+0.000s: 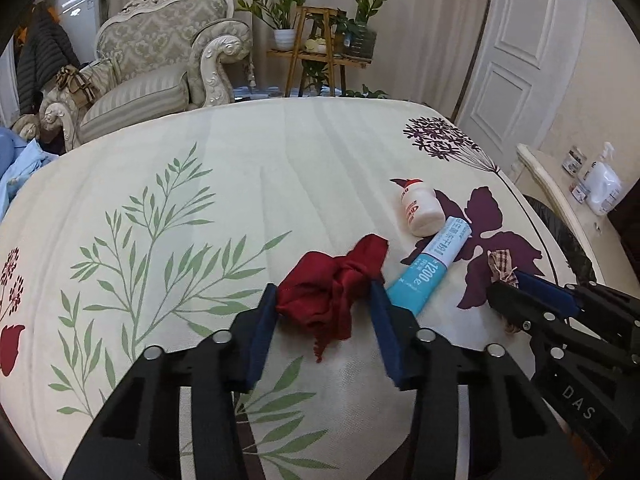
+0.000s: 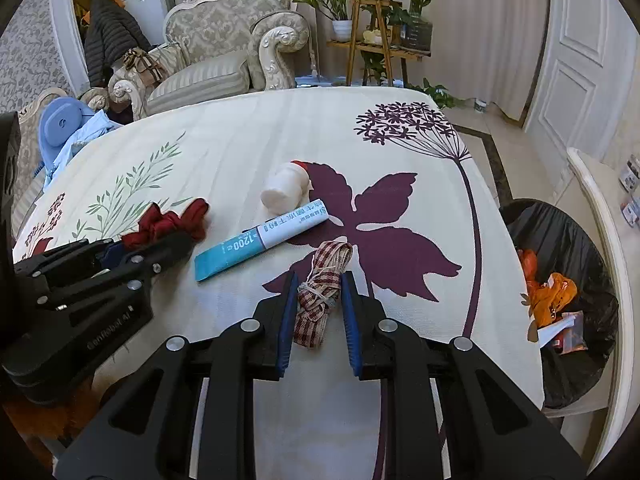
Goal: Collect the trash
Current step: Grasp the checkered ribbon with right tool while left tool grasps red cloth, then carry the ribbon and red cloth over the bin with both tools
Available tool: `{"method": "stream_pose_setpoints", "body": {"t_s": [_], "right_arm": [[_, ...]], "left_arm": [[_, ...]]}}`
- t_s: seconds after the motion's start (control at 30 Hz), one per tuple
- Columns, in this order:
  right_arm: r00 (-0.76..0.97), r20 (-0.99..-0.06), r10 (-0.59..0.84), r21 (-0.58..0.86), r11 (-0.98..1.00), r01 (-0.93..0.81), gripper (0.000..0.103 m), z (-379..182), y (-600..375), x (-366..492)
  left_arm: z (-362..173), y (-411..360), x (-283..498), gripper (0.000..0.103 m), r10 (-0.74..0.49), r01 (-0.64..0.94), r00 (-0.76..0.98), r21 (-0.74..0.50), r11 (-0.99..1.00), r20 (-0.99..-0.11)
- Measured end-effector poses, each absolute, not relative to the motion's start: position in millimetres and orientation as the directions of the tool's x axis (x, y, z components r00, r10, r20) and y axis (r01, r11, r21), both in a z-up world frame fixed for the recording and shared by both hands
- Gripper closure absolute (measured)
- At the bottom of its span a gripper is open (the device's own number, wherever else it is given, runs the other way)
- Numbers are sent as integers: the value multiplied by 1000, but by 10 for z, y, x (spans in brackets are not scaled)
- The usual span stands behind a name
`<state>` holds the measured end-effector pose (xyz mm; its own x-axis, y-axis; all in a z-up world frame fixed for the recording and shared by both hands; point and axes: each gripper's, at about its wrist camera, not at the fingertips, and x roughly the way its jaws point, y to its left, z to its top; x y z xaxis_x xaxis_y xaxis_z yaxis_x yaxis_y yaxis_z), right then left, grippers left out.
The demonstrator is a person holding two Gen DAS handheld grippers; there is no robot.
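Observation:
A crumpled red cloth (image 1: 336, 292) lies on the floral bed sheet (image 1: 240, 184) between the blue pads of my left gripper (image 1: 326, 292), which is open around it. A checked brown ribbon bundle (image 2: 320, 296) lies between the pads of my right gripper (image 2: 318, 284), also open around it. A white bottle with a red cap (image 1: 420, 210) and a blue-and-white tube (image 1: 432, 264) lie between the two. In the right wrist view the red cloth (image 2: 172, 222), bottle (image 2: 286, 194), tube (image 2: 260, 242) and left gripper (image 2: 156, 246) show.
A bin with a black bag (image 2: 568, 300), holding orange wrappers, stands off the bed's right edge. A white side table (image 1: 560, 192) with a spray bottle (image 1: 604, 184) is beyond it. An armchair (image 1: 160, 64) and plant stand (image 1: 320, 48) stand behind the bed.

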<state>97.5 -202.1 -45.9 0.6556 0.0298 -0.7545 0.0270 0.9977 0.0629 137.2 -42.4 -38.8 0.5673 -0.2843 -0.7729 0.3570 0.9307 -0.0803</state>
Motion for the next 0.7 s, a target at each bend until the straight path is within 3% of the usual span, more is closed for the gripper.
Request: {"method": "stream_pose_setpoints", "body": {"t_s": [0.2,0.7], "right_arm": [[679,-733,39,72,997,21,82,-418,-2021,888],[721,-693,26,70,997,32,82,-244,-2101,585]], "left_arm": [[-362,-406,1322,79,-304,369,575,-91,925,-760],[-139,-313,937,80,-277,306,685,-78,949,-674]]}}
